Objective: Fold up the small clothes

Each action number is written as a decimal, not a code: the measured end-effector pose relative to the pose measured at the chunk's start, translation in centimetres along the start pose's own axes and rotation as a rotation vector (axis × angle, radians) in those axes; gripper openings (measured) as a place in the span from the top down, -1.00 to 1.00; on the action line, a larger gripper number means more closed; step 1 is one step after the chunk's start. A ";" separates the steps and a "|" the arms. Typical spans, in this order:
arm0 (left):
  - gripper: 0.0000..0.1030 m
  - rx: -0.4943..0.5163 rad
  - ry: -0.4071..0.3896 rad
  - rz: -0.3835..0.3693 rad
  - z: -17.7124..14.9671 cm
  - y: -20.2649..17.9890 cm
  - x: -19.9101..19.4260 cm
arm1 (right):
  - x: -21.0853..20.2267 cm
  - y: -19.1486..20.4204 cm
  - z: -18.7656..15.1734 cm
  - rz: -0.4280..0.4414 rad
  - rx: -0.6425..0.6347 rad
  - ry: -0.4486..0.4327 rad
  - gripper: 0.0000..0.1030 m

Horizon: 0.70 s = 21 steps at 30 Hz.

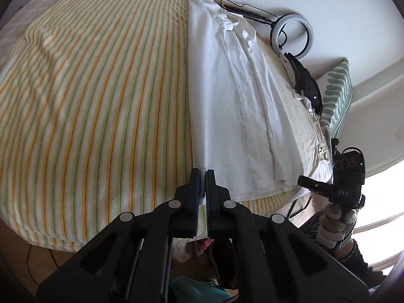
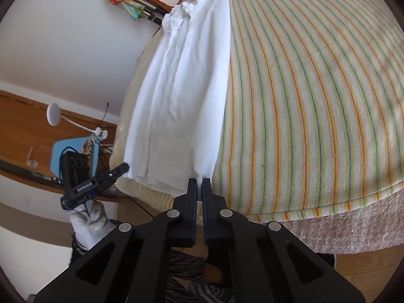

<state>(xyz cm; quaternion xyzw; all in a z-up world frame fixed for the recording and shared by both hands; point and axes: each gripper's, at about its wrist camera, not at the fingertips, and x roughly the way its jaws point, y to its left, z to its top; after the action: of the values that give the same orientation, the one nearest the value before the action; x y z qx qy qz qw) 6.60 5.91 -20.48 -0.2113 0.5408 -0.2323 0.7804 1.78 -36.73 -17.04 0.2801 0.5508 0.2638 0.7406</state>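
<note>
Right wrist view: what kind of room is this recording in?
Most likely a bedroom at home. A white shirt lies on a striped towel spread over what looks like a bed, with a patterned pillow at its edge and a ring light by the white wall.

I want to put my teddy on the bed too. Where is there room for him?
The big free patch is the striped blanket, from the white shirt's long folded edge outward. It is crowded on the shirt's other side: only a thin strip, with dark clothes near a green-patterned pillow. Both claws, left and right, pinch the shirt's near hem.
</note>
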 end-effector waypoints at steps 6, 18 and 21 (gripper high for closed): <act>0.23 -0.029 -0.002 -0.043 0.1 0.6 -0.1 | -0.9 -1.2 0.4 0.032 0.034 -0.026 0.30; 0.93 -0.038 0.008 -0.031 0.4 -0.1 0.5 | -0.6 -0.2 0.2 0.018 0.018 0.002 0.94; 0.94 -0.040 -0.016 -0.038 0.7 -0.7 -0.2 | -1.5 -0.1 0.6 0.075 0.031 -0.030 0.94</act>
<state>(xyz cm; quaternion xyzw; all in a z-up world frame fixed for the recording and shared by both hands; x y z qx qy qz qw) 7.11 5.53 -19.64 -0.2390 0.5350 -0.2344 0.7757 1.96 -37.90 -15.95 0.3159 0.5328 0.2786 0.7340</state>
